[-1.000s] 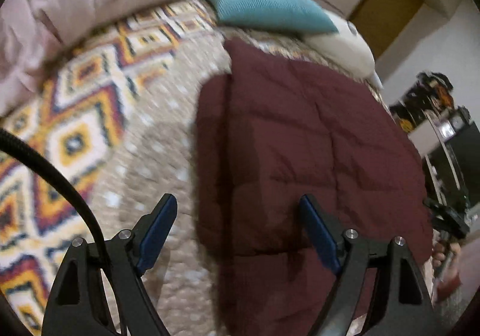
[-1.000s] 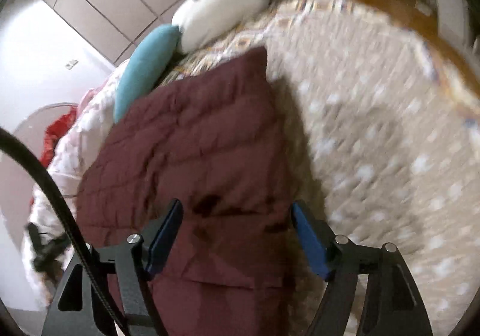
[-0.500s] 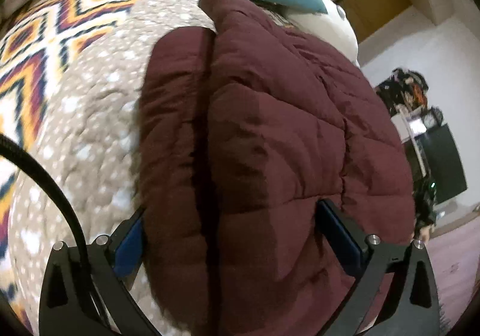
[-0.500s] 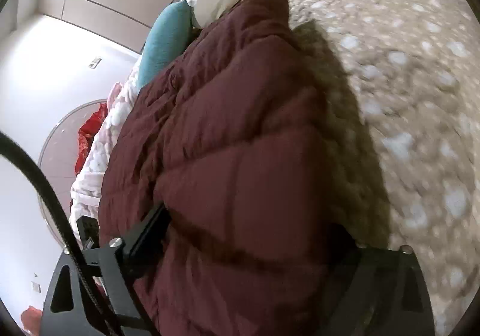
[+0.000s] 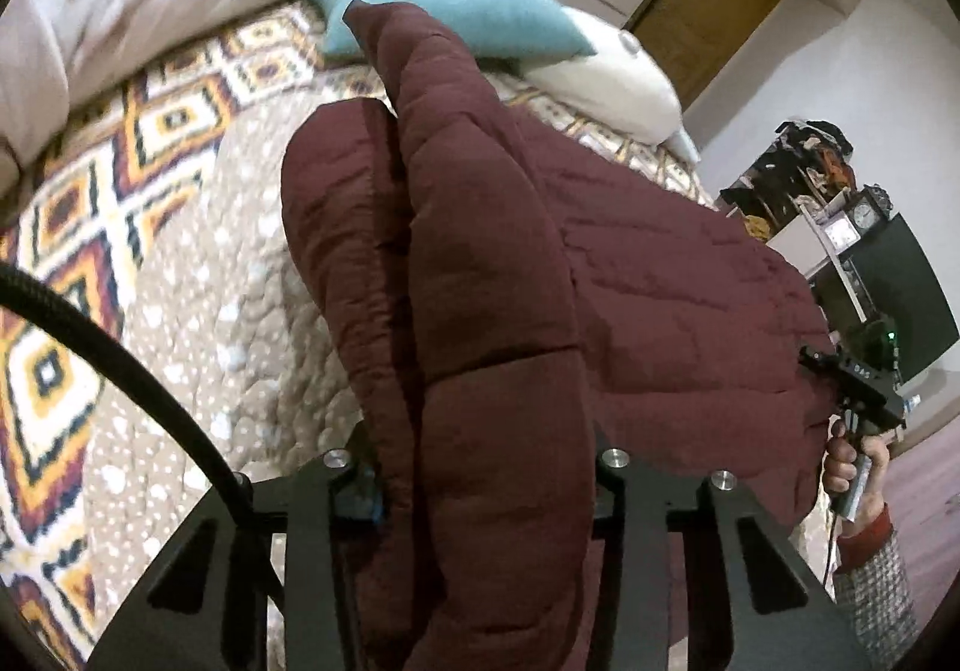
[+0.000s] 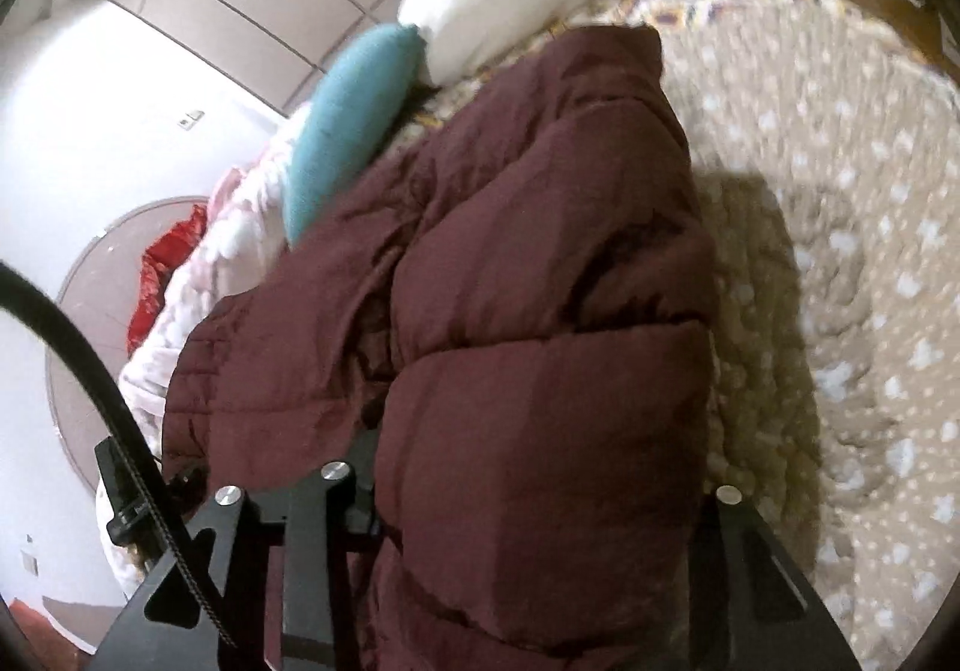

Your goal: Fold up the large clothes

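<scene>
Left gripper (image 5: pixel 480 482): matte black angular frame, silver round screws, blue pad liner
Right gripper (image 6: pixel 534 491): black frame, silver screws
Cable (image 5: pixel 108 347): black braided hose
Sleeve (image 5: pixel 876 569): grey knit, red cuff

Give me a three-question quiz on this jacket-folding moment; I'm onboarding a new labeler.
1. True or false: the maroon puffer jacket lies flat on the bedspread.
2. Which claw grips the jacket? A) left claw only B) right claw only C) both
3. What colour is the pillow beyond the jacket?

Key: 1 false, its near edge is lifted; 2 C, both claws have just been closing on the fabric; 3 teal.
</scene>
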`<state>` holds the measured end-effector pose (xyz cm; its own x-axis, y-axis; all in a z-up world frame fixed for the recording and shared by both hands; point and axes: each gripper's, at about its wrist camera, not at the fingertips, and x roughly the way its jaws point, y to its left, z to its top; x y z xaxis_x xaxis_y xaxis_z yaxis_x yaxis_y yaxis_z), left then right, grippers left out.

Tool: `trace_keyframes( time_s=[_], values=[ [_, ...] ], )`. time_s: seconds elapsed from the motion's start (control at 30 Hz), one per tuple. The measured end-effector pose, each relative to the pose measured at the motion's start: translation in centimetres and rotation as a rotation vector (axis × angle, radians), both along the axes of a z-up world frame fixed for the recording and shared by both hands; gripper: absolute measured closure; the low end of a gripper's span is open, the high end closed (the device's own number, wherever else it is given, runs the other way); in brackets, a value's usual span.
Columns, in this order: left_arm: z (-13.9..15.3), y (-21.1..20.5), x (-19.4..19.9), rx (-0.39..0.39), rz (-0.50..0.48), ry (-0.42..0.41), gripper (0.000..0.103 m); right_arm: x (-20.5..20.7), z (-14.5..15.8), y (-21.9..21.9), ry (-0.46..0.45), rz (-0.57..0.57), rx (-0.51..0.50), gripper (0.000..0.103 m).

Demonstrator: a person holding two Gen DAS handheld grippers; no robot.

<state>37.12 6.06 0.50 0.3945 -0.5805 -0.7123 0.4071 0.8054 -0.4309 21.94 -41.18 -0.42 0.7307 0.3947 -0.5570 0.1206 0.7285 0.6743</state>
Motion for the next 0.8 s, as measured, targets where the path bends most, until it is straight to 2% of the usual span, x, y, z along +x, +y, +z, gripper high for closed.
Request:
trace_keyframes(
  time_s=[0.2,0.33,0.43,0.5,0.6,0.7,0.8],
  values=[
    [3.3,-0.1,-1.6,-0.032,0.002,-0.011,0.065,-1.8,6.0,1.1,-0.082,0.012,-0.055,0.062],
    [4.4,-0.2,-2.5,-0.055,0.001,-0.014,0.065,-3.2,8.4,0.6,-0.118,0.005,-0.066,0.063],
    [4.9,-0.6,-2.9,-0.070,-0.003,-0.021,0.065,-4.1,9.1,-0.1,-0.130,-0.002,-0.080,0.064],
    [4.8,-0.9,-3.3,-0.076,-0.006,-0.023,0.065,-4.4,9.0,-0.5,-0.131,-0.008,-0.083,0.064],
    [3.3,-1.4,-3.7,-0.065,-0.003,-0.004,0.065,-4.3,7.2,-1.2,-0.094,-0.024,-0.080,0.064],
    [0.3,-1.7,-3.6,-0.019,0.022,0.032,0.064,-3.4,3.6,-1.8,-0.013,-0.043,-0.084,0.064],
    [-2.2,-1.1,-3.3,-0.025,0.052,0.074,0.063,-3.3,0.6,-3.1,0.029,-0.078,-0.047,0.064]
  ],
)
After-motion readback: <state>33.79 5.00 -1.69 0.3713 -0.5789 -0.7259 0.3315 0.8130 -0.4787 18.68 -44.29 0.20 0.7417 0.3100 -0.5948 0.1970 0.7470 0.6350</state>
